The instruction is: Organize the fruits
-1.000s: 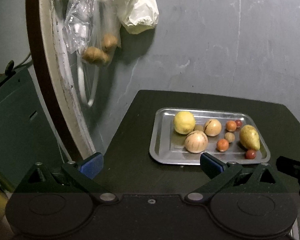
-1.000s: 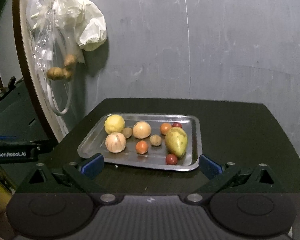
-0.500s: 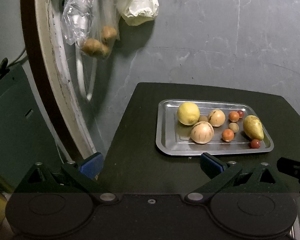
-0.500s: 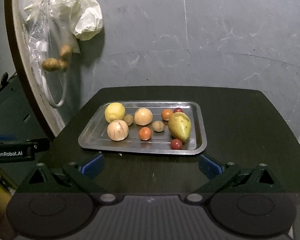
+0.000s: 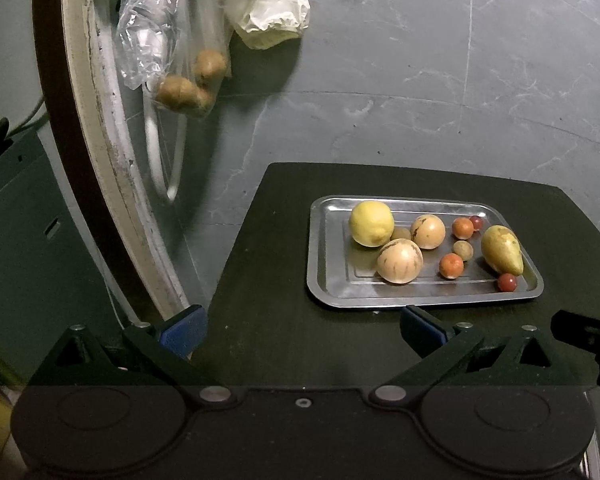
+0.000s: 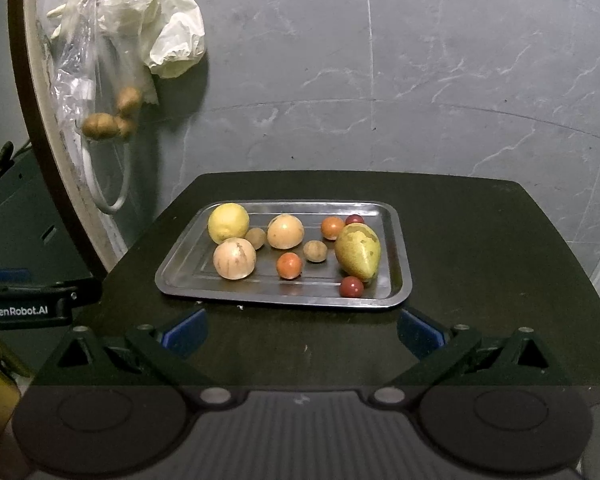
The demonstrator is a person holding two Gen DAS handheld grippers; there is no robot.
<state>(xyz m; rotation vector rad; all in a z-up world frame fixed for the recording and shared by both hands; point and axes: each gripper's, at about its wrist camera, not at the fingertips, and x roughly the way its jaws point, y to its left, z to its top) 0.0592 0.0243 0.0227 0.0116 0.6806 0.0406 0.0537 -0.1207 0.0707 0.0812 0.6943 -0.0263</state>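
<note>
A metal tray (image 6: 180,270) (image 5: 324,280) rests on a dark table and holds several fruits: a yellow lemon (image 6: 228,223) (image 5: 371,223), two striped pale round fruits (image 6: 234,258) (image 5: 399,261), a green-yellow pear (image 6: 358,251) (image 5: 502,249), small orange fruits (image 6: 289,265), small red ones (image 6: 351,287) and small brown ones (image 6: 315,251). My right gripper (image 6: 302,330) is open, just short of the tray's near rim. My left gripper (image 5: 302,326) is open too, lower left of the tray, nothing between its fingers.
The dark table (image 6: 480,248) ends at a grey tiled wall. Plastic bags (image 5: 172,40) with brown tubers hang left, beside a curved white-rimmed frame (image 5: 96,152). A dark green cabinet (image 5: 24,240) stands left of the table. The other gripper's body (image 6: 24,300) shows at the left edge.
Both cameras have risen and tilted, so the tray sits higher and farther in each view. Fruits have not moved. Both grippers stay open.
</note>
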